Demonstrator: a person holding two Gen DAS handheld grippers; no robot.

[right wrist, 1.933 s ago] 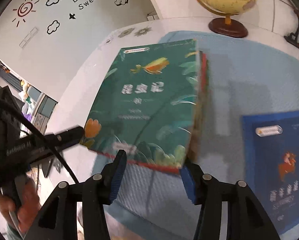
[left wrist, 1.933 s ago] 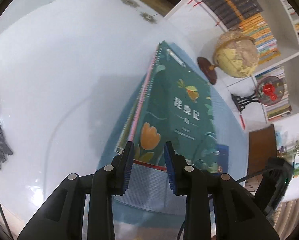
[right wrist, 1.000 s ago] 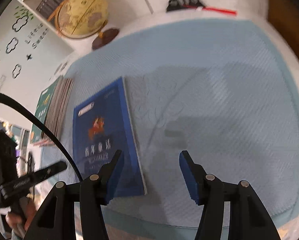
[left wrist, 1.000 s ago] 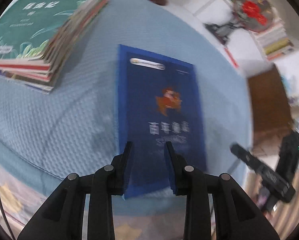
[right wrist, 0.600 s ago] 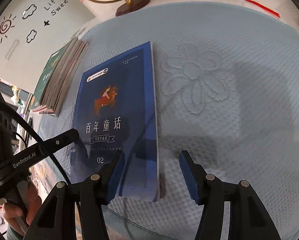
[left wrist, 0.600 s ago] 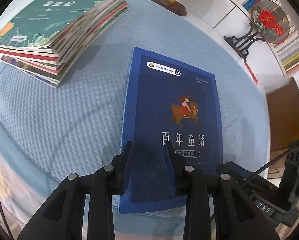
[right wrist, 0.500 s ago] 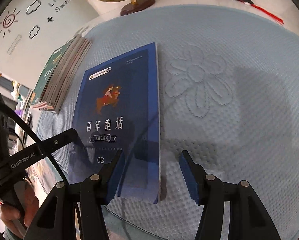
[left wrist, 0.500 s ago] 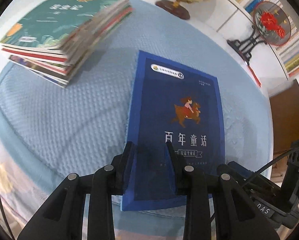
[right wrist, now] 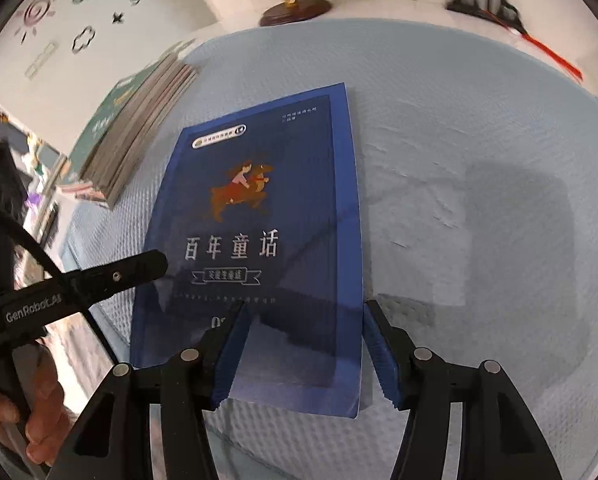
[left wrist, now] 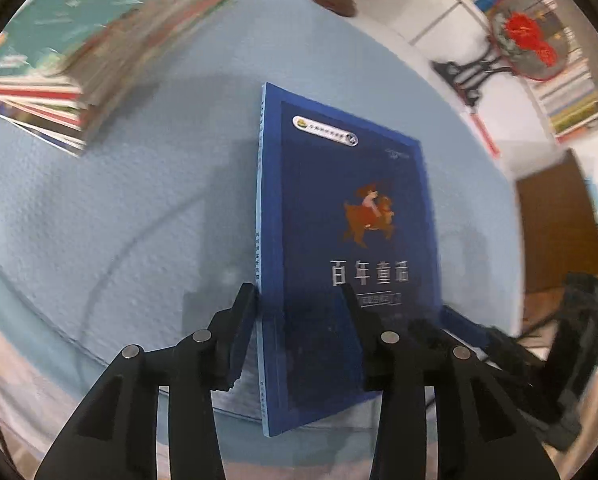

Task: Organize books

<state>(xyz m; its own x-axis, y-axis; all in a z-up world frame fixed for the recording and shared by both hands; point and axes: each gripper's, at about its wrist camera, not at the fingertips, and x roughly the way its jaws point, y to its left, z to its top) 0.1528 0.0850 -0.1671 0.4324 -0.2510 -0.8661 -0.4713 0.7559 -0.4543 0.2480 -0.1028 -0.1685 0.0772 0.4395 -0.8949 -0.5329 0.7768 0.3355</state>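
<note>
A dark blue book (left wrist: 351,216) lies flat on the light blue tablecloth (left wrist: 119,216); it also shows in the right wrist view (right wrist: 255,216). My left gripper (left wrist: 299,320) is open, its jaws straddling the book's near left edge, low over it. My right gripper (right wrist: 303,340) is open, its jaws straddling the book's near right corner. A stack of books with a green cover on top (left wrist: 99,36) sits at the far left, also seen in the right wrist view (right wrist: 139,120).
A globe on a wooden base (right wrist: 291,4) stands at the back of the table. A red ornamental fan on a black stand (left wrist: 527,40) and bookshelves (left wrist: 571,92) are at the back right. The table's near edge runs just below the book.
Both grippers left the green-topped stack and swung right to the blue book. In the last half second they closed in and lowered, so their jaws now straddle its near edge.
</note>
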